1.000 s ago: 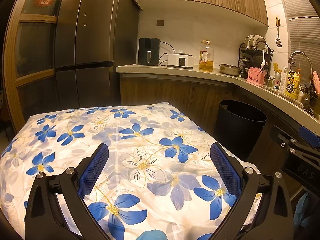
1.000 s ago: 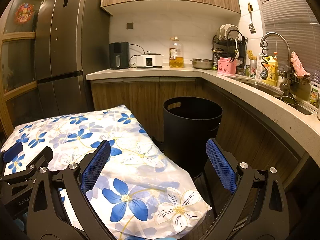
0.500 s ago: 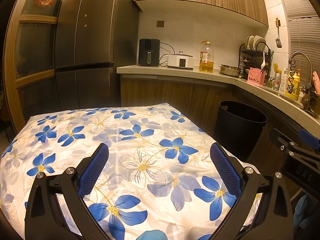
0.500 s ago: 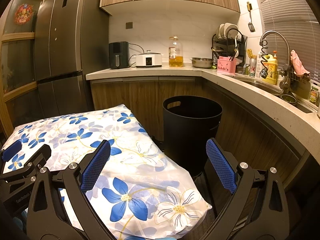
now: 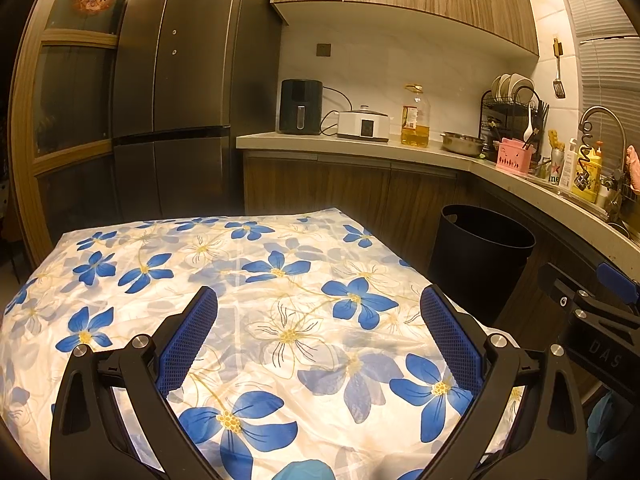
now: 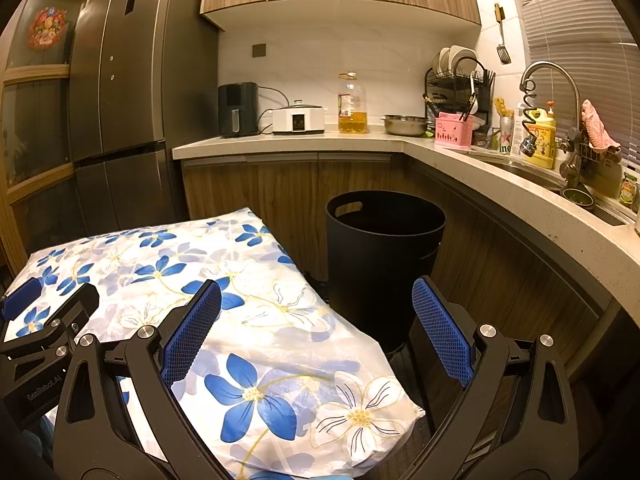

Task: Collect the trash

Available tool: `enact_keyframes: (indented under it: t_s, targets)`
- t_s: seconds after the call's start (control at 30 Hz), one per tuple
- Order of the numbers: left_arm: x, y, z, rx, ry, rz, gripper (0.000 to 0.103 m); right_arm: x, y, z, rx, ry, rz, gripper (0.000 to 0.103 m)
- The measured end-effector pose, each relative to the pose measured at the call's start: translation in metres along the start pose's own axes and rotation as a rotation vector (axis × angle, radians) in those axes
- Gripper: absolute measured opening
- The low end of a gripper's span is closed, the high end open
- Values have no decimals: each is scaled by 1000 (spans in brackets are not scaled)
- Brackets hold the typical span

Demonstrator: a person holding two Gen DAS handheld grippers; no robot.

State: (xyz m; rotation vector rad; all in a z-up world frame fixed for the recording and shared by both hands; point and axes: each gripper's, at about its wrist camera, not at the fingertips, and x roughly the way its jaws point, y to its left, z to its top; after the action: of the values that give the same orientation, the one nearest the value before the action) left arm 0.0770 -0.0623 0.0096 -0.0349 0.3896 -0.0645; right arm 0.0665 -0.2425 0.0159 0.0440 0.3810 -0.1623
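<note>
A black round trash bin (image 5: 482,256) stands on the floor to the right of a table covered with a white cloth with blue flowers (image 5: 248,280); it also shows in the right wrist view (image 6: 384,256). I see no loose trash on the cloth (image 6: 248,320). My left gripper (image 5: 320,336) is open and empty above the cloth's near half. My right gripper (image 6: 316,332) is open and empty over the table's right corner, in front of the bin. Each gripper shows at the other view's edge.
A dark fridge (image 5: 176,92) stands behind the table. A counter (image 6: 304,142) runs along the back and right, with an air fryer, a cooker, an oil bottle, a dish rack and a sink with a tap (image 6: 552,92).
Both grippers have shifted only slightly; the right gripper's body sits a little lower in the left wrist view. Both stay open.
</note>
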Motion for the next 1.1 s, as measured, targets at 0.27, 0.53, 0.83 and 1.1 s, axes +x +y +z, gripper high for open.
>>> enact_keyframes:
  t_s: [0.27, 0.53, 0.83, 1.1]
  targets:
    - [0, 0, 0, 0, -2, -3, 97, 0, 1, 0, 1, 0, -1, 95]
    - [0, -1, 1, 2, -6, -7, 97, 0, 0, 0, 1, 0, -1, 95]
    - [-3, -4, 1, 10, -16, -6, 97, -1, -1, -1, 3, -3, -1, 95]
    - [-3, -9, 1, 34, -26, 0, 86, -2, -2, -1, 7, -5, -4, 95]
